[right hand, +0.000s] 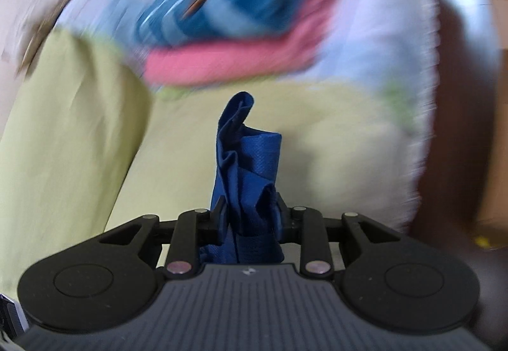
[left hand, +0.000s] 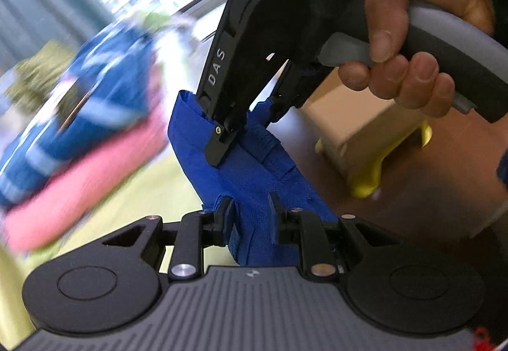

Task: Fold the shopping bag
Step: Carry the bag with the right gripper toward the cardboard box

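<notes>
The blue fabric shopping bag (left hand: 254, 173) is bunched and held in the air between both grippers. My left gripper (left hand: 250, 211) is shut on its near end. In the left wrist view my right gripper (left hand: 244, 129) comes down from above, held by a hand, and is shut on the bag's far end. In the right wrist view the right gripper (right hand: 249, 216) is shut on the bag (right hand: 247, 157), whose crumpled end sticks up past the fingers.
A yellow-green cloth (right hand: 79, 144) covers the surface below. A blurred stack of folded blue and pink textiles (right hand: 228, 33) lies beyond. A cardboard box (left hand: 358, 125) on a yellow stand (left hand: 371, 176) sits on a dark brown tabletop (left hand: 428, 192) at right.
</notes>
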`<action>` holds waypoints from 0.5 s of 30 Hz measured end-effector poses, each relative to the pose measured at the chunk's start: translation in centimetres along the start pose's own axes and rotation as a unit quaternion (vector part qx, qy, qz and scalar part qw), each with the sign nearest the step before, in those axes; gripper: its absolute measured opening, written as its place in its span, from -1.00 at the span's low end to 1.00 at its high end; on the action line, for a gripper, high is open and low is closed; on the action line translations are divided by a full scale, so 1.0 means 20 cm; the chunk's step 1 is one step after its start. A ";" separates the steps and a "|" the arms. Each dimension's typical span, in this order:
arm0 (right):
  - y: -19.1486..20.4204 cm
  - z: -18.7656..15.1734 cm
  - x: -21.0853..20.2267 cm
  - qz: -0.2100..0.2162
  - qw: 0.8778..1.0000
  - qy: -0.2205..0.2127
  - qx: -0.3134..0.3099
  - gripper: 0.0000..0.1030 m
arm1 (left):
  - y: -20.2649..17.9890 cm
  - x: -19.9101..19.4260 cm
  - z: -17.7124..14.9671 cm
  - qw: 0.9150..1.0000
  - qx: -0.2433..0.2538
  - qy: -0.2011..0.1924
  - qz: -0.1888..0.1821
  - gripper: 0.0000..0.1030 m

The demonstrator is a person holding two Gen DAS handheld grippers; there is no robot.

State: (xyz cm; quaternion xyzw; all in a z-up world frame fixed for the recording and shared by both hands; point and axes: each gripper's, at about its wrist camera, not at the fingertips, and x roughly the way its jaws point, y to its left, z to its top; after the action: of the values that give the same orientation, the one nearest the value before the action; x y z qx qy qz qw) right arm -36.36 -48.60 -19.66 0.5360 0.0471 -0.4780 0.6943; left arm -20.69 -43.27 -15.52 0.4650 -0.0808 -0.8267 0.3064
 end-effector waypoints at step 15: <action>-1.10 0.34 -0.69 -0.136 0.973 -0.134 0.133 -0.52 | -0.48 0.83 0.77 0.986 0.075 -0.026 -0.148 -0.54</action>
State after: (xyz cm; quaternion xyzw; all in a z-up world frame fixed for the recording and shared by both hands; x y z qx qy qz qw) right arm -62.60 -44.90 -24.25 0.5429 -0.0378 -0.6373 0.5455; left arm -43.75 -47.65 -22.90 0.4719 -0.0807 -0.8662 0.1430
